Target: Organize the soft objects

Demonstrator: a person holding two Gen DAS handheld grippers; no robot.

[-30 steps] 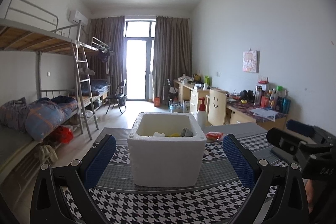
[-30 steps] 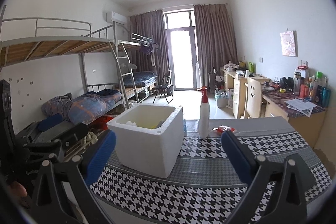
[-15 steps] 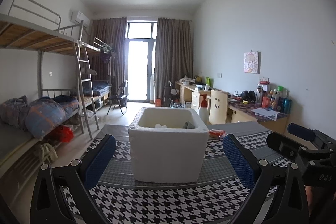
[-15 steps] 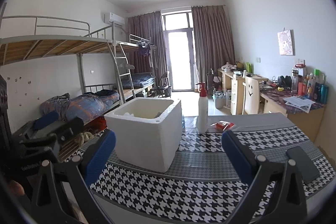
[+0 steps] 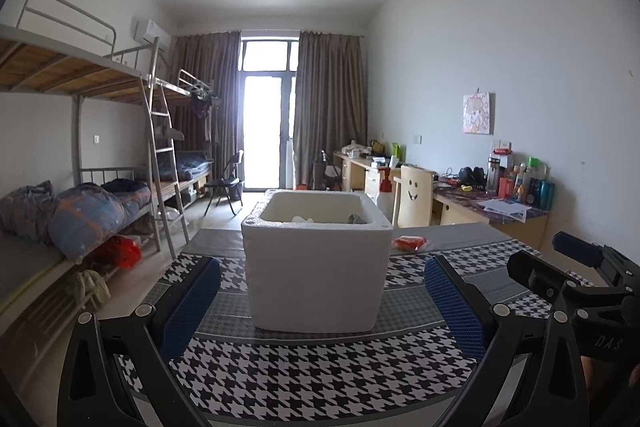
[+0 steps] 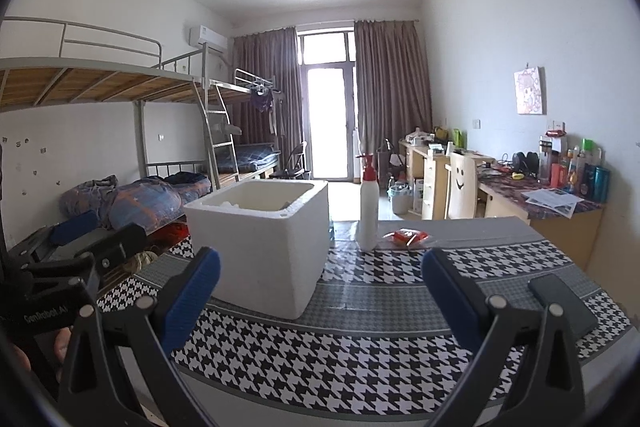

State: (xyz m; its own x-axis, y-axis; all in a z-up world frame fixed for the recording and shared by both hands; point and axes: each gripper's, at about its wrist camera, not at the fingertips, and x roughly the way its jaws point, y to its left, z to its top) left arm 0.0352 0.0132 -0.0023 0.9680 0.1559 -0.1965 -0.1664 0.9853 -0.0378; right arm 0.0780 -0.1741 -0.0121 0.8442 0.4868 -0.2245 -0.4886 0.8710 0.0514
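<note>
Little lettering can be read. In the left wrist view, the black body of the right gripper (image 5: 576,275), at the far right beyond the white foam box (image 5: 316,259), carries the pale letters "DAS" low on its frame. In the right wrist view, the left gripper (image 6: 80,239), left of that box, bears small white print that seems to say "GenRobot.AI". Labels on the bottles (image 6: 576,167) are too small to make out.
</note>
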